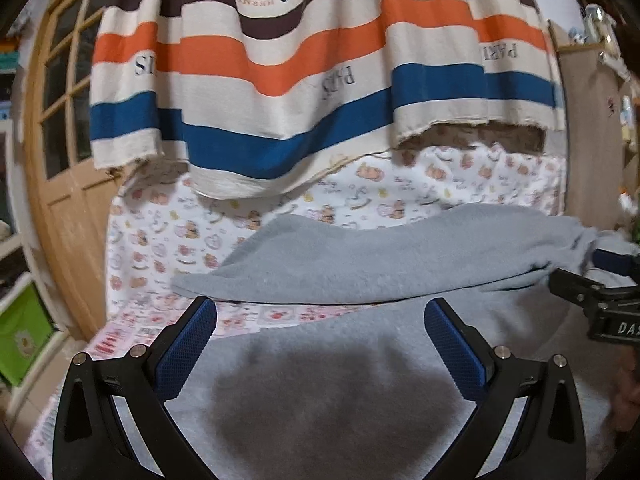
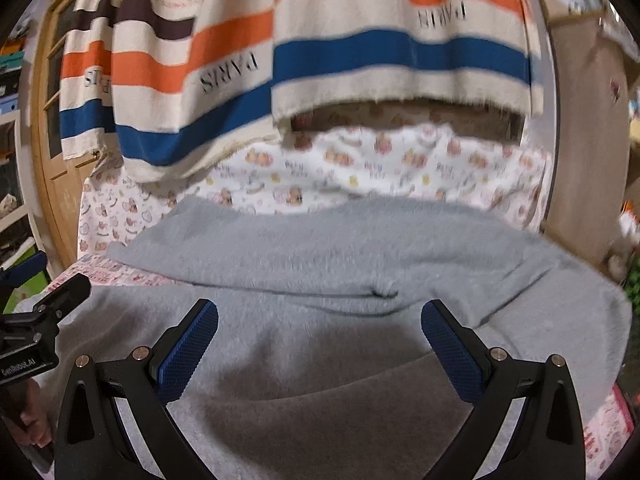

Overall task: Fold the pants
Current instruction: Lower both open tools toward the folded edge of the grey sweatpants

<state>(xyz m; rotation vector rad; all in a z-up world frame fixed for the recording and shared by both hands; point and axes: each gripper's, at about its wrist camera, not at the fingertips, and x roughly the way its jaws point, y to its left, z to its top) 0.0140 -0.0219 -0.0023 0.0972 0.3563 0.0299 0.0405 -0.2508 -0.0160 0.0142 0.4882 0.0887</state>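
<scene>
Left wrist view
Left tongs [image 1: 320, 340]: spread wide apart, nothing between the blue pads [image 1: 188, 350]; they hang above the grey cloth at 6 o'clock.
Pants [image 1: 360, 264]: grey, fleecy, lying across the bed from 9 o'clock to 3 o'clock; a folded-over band runs across the middle of the frame, and a broader part fills the lower half with a dark shadow on it.
Bed sheet [image 1: 160, 240]: white with small pink and orange cartoon prints, showing at 9 o'clock and beyond the pants.
Striped cloth [image 1: 280, 60]: cream with brown, orange and blue bands and dark lettering, hanging at 12 o'clock over the far side of the bed.
Door [image 1: 60, 140]: wooden, with glass panes, at 9 o'clock.
Right tongs [image 1: 596, 304]: seen at 3 o'clock, at the edge of the pants; whether they pinch cloth cannot be told here.

Right wrist view
Right tongs [image 2: 320, 340]: parted wide, holding nothing, over the pants [image 2: 340, 248] at 6 o'clock.
Pants: cover the middle and lower frame, one layer lying over another, a small pucker near the centre.
Left tongs [image 2: 52, 300]: at 9 o'clock, beside the near edge of the pants.
Hand [image 2: 34, 424]: partly seen at 8 o'clock.
Bed sheet [image 2: 360, 164]: at 12 o'clock past the pants.
Striped cloth [image 2: 360, 32]: above it.
</scene>
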